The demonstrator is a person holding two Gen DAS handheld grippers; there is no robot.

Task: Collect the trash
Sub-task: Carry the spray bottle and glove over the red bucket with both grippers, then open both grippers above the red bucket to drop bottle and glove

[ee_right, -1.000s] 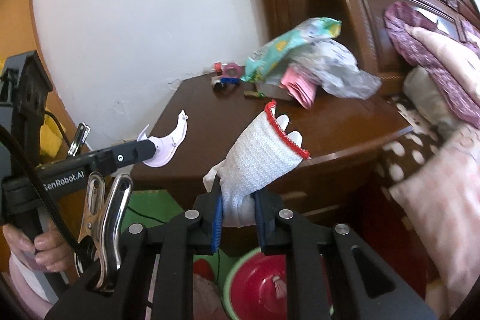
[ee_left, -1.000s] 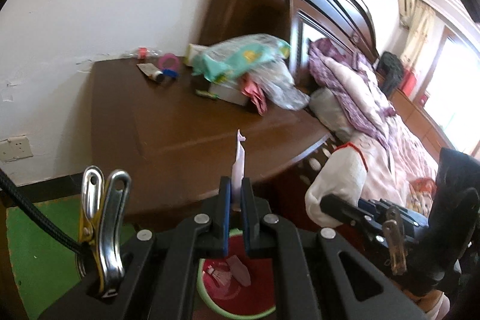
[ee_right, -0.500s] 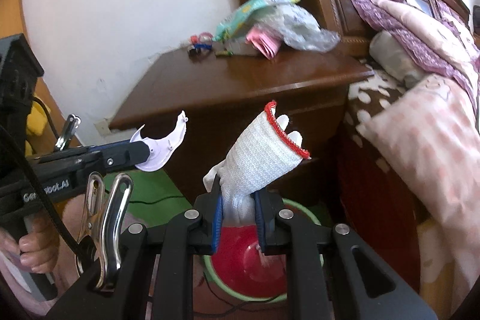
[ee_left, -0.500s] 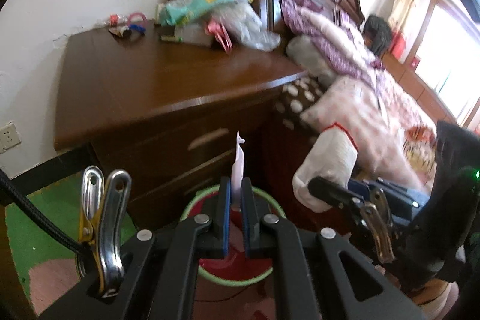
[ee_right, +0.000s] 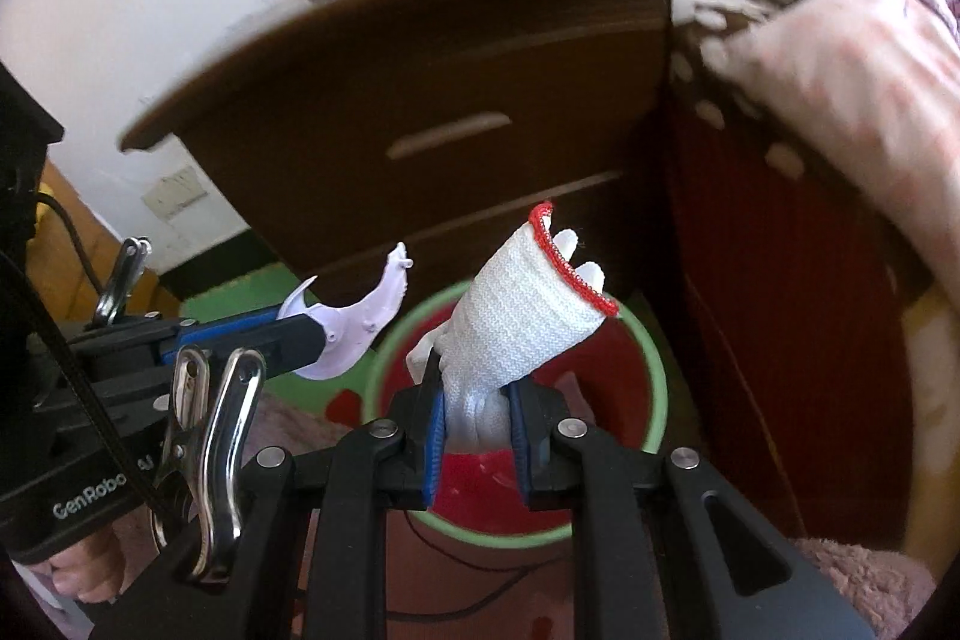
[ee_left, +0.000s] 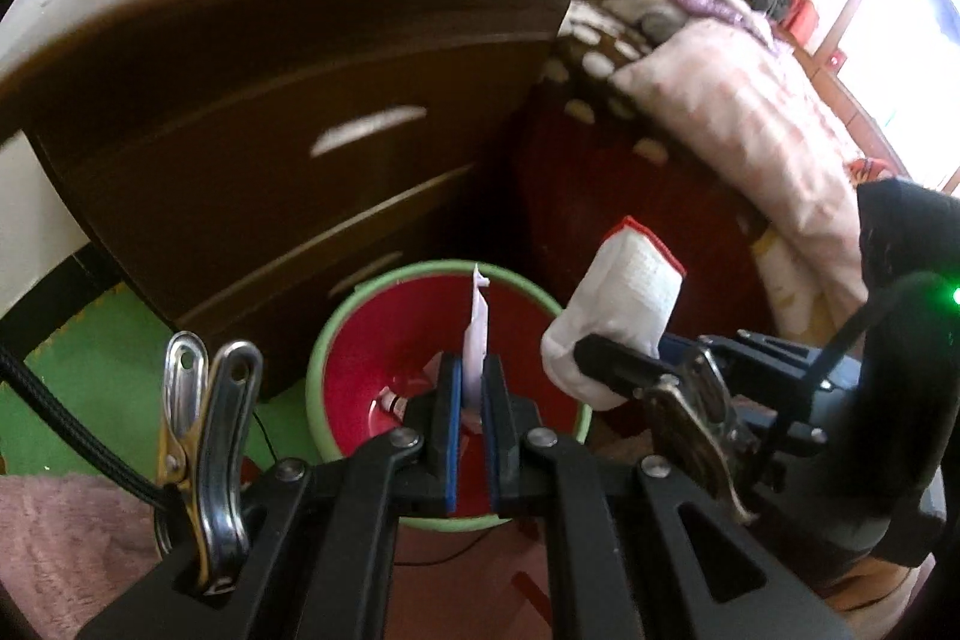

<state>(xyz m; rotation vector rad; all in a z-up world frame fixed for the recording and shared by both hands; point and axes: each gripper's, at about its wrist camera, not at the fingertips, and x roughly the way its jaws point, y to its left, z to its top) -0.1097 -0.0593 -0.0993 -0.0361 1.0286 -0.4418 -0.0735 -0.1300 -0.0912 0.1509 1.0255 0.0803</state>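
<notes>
One bin [ee_left: 336, 340] at my 12 o'clock. My left gripper [ee_left: 471, 388] pinches one plastic scrap [ee_left: 479, 328]; my right gripper [ee_right: 477, 418] clamps one glove [ee_right: 528, 316].

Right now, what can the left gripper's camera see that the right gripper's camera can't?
Only the left wrist view shows the window past the bed, and the pale scrap edge-on. Only the right wrist view shows the wall socket, a hand and the scrap's curved shape. Both show the white glove, the red bin and the dresser.
</notes>
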